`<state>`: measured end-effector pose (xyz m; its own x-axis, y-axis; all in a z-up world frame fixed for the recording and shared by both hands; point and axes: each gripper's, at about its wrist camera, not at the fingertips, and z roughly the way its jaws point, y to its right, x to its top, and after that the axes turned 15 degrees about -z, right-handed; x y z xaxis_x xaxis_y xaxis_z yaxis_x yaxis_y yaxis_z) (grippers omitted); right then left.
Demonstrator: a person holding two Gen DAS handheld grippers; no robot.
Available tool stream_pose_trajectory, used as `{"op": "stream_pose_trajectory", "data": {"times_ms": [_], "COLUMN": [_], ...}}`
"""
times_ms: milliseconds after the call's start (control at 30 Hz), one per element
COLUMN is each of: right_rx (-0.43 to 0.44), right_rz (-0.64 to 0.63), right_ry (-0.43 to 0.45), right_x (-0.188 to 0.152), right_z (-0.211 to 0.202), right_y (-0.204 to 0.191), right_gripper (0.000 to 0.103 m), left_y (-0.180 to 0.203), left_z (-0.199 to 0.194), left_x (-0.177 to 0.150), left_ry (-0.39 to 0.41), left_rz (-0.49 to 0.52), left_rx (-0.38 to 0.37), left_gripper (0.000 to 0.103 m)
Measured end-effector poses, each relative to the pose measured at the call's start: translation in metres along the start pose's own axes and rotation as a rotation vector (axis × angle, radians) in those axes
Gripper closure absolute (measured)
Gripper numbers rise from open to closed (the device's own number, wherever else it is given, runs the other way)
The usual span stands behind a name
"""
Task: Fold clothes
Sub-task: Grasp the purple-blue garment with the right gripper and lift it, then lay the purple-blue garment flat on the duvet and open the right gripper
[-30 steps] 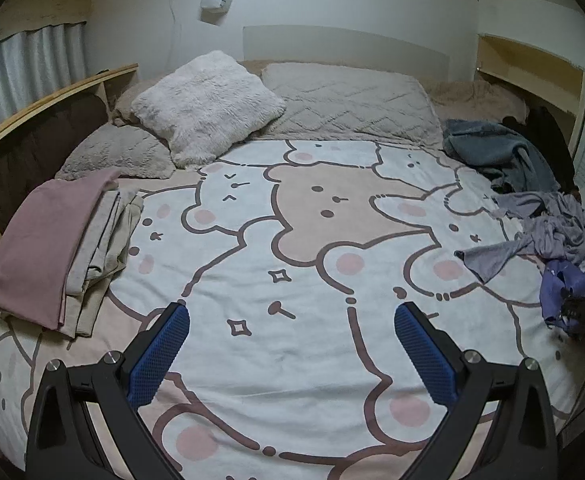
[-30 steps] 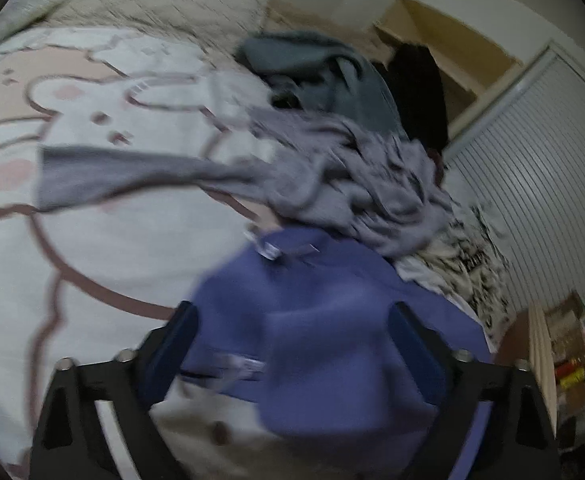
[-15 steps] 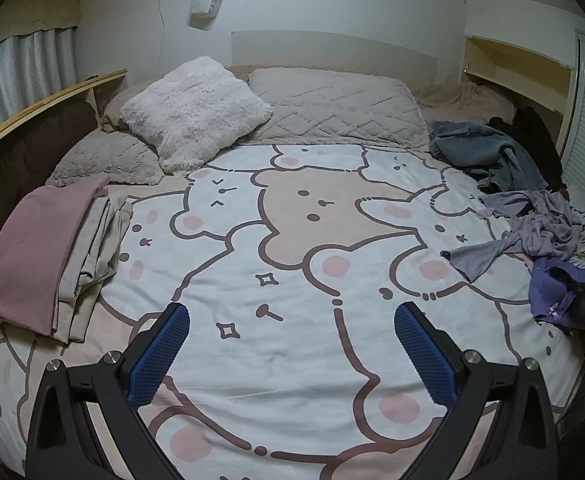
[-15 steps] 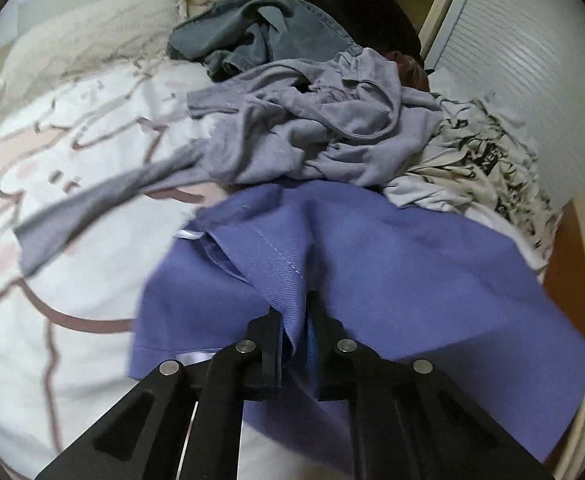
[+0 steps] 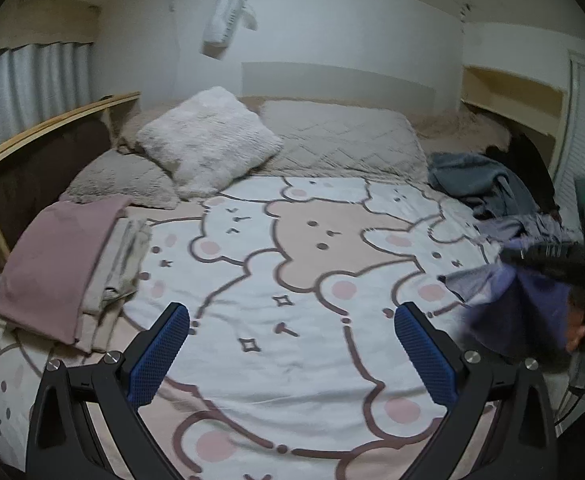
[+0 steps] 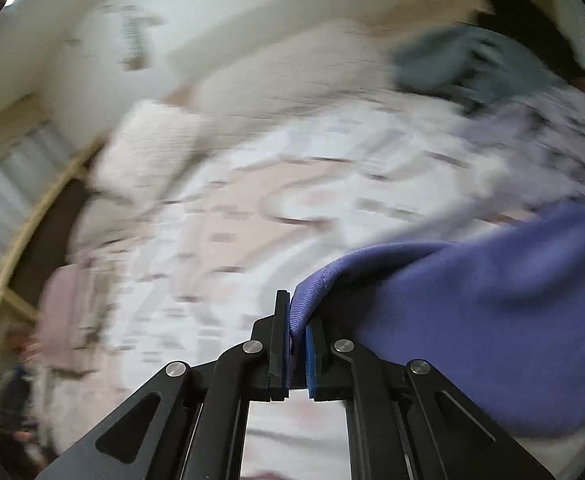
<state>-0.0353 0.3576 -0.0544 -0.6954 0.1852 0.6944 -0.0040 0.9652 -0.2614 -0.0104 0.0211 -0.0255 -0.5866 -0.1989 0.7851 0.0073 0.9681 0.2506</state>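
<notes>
R tool (image 6: 298, 344) pinched tight on hem of purple garment (image 6: 492, 300); cloth hangs off the tool above the bed's R side, w/ R view badly smeared. L tool (image 5: 292, 344) spread wide, nothing in it, hovering over mid bed (image 5: 312, 360).

Step, by my read: purple garment held up, likely bound for the bare mid bed to be laid flat. Next move calls for spreading it w/o bunching; L tool prob. needed on a second edge or corner, since one pinch leaves it drooping. Which part of the garment is held: can't tell.

Folded stack (image 5: 72, 264) (pink on top, beige under) sits at bed's L edge. Loose pile (image 5: 512, 216) at R edge: grey, lilac and dark pieces, tangled.

Surface: soft bear-print cover, some give, faint creases. Pillows (image 5: 208, 140) at head. Room: white wall, curtain L, shelf nook and slatted door R, wood rail along L side.
</notes>
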Motion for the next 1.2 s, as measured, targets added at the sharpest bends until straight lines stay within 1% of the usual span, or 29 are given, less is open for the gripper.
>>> {"op": "stream_pose_trajectory", "data": {"times_ms": [67,133,200,233,267,300,433,500,533,600,633,733,867,967,1033,1067,1133,1200], "right_rx": [0.092,0.18,0.246,0.273,0.291,0.323,0.366,0.352,0.34,0.283,0.247,0.054,-0.201,-0.391,-0.503,-0.546,-0.617,-0.62], "right_rz": [-0.052,-0.091,-0.148,-0.189,-0.209,-0.227,-0.26,-0.255,-0.243,-0.241,-0.231,-0.219,-0.2,-0.183,-0.167,-0.172,-0.174,-0.162], "right_ry": [0.06,0.137,0.22,0.285,0.319,0.375,0.521,0.538,0.543,0.533,0.506,0.339,0.113,-0.06,-0.169,-0.206,-0.246,-0.223], "right_x": [0.026,0.062,0.097,0.121,0.135,0.154,0.19,0.194,0.188,0.172,0.162,0.12,0.064,0.022,-0.002,-0.011,-0.021,-0.02], "right_z": [-0.006,-0.019,-0.039,-0.055,-0.064,-0.08,-0.123,-0.127,-0.126,-0.115,-0.106,-0.066,-0.012,0.028,0.053,0.059,0.065,0.061], "right_y": [-0.043,-0.084,-0.123,-0.148,-0.161,-0.18,-0.212,-0.212,-0.206,-0.191,-0.177,-0.124,-0.053,0.0,0.027,0.04,0.059,0.06], "right_gripper": [0.095,0.095,0.095,0.095,0.095,0.095,0.096,0.096,0.096,0.096,0.096,0.096,0.096,0.096,0.096,0.096,0.096,0.096], "left_y": [-0.013,-0.026,-0.039,-0.045,-0.051,-0.058,-0.08,-0.089,-0.093,-0.098,-0.099,-0.1,-0.095,-0.089,-0.085,-0.083,-0.078,-0.073], "left_z": [-0.005,-0.01,-0.017,-0.02,-0.023,-0.027,-0.043,-0.05,-0.053,-0.057,-0.057,-0.054,-0.043,-0.034,-0.028,-0.025,-0.02,-0.018], "left_x": [0.003,0.006,0.01,0.012,0.014,0.017,0.024,0.025,0.025,0.024,0.022,0.02,0.014,0.01,0.008,0.007,0.005,0.004], "left_ry": [0.016,0.033,0.056,0.068,0.08,0.092,0.143,0.165,0.175,0.181,0.181,0.179,0.155,0.126,0.102,0.093,0.078,0.071], "left_rz": [-0.027,-0.052,-0.072,-0.079,-0.088,-0.097,-0.132,-0.149,-0.158,-0.167,-0.165,-0.147,-0.104,-0.097,-0.103,-0.105,-0.108,-0.112], "left_rx": [0.018,0.036,0.058,0.063,0.065,0.067,0.078,0.08,0.081,0.074,0.073,0.074,0.077,0.06,0.045,0.04,0.035,0.03], "left_gripper": [0.0,0.0,0.0,0.0,0.0,0.0,0.0,0.0,0.0,0.0,0.0,0.0,0.0,0.0,0.0,0.0,0.0,0.0]}}
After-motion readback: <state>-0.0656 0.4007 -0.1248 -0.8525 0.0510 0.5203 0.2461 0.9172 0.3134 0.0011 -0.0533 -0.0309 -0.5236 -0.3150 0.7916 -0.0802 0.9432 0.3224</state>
